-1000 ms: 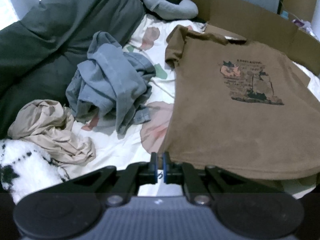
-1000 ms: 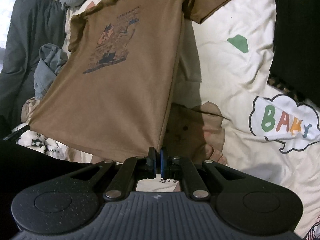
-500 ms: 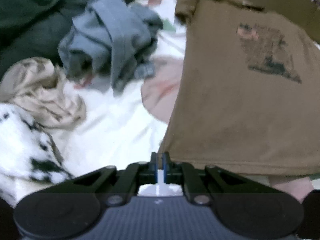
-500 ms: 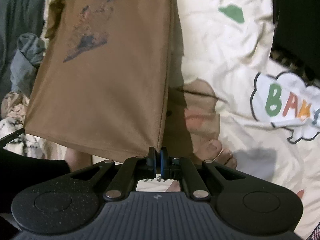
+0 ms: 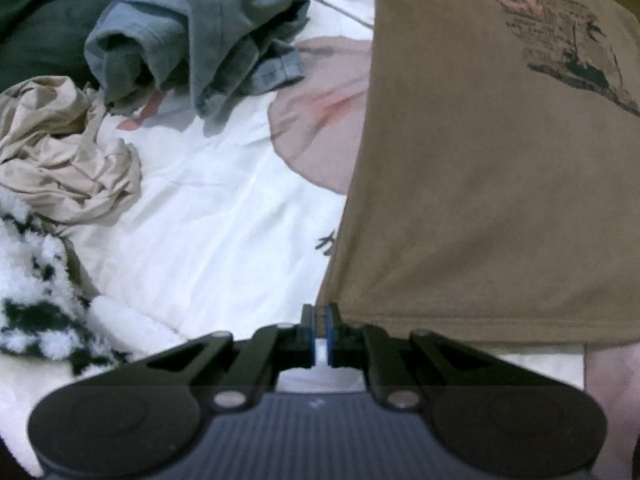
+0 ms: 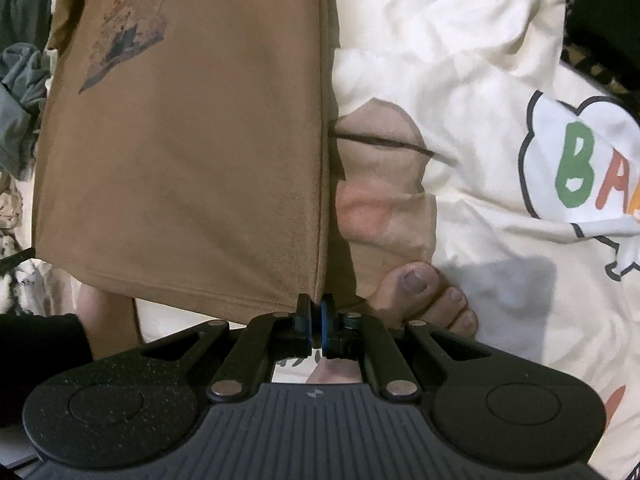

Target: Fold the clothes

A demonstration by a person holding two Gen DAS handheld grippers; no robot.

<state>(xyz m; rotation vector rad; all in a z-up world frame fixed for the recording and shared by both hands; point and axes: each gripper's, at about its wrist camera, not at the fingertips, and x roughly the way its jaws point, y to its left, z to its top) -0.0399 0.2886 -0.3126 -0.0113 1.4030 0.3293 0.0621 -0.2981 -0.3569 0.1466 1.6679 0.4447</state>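
Observation:
A brown T-shirt (image 5: 480, 184) with a dark printed picture on its chest hangs stretched above the bed, print side towards me. My left gripper (image 5: 319, 312) is shut on its lower left hem corner. In the right wrist view the same brown T-shirt (image 6: 184, 152) fills the left half, and my right gripper (image 6: 316, 304) is shut on its lower right hem corner. The collar and sleeves are out of frame in both views.
A crumpled grey-blue garment (image 5: 200, 32), a beige garment (image 5: 60, 152) and a fluffy white-and-black item (image 5: 36, 292) lie left on the white printed sheet (image 5: 224, 240). A person's bare foot (image 6: 424, 292) rests on the sheet (image 6: 460, 80) just beyond my right gripper.
Both grippers have lifted and pulled the shirt's hem towards me; the shirt now hangs steeper and nearer, with its top edge out of view. A bare foot has come into sight.

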